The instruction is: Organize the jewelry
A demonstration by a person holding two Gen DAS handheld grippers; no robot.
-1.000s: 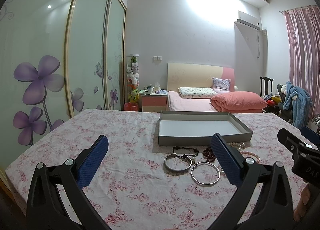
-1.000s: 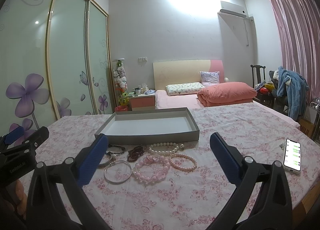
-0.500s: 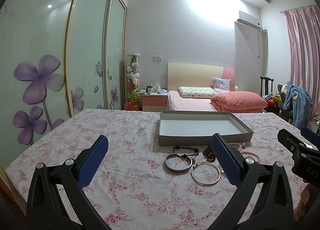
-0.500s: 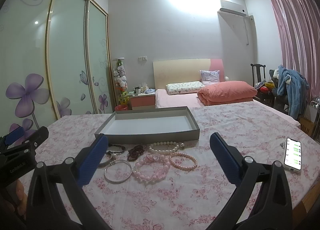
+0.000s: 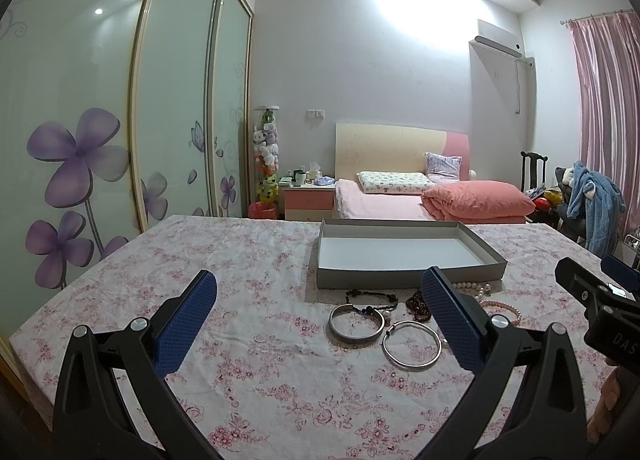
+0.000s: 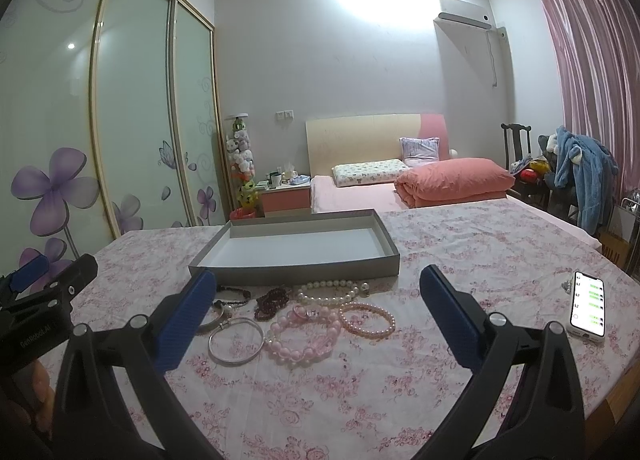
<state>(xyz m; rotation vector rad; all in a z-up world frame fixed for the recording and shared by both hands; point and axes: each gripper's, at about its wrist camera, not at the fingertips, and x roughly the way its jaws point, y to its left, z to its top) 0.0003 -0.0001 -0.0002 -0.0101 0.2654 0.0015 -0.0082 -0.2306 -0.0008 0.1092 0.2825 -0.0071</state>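
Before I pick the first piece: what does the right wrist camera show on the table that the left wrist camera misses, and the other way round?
Only the right wrist view shows the phone at the table's right edge and the chunky pink bead bracelet; it also gives the white pearl strand in full. Only the left wrist view shows the wide silver bangle whole, unblocked by a finger. Both share the empty grey tray, the thin silver bangle, the dark red bead bracelet and the floral tablecloth. The left gripper and right gripper are both open and hold nothing.
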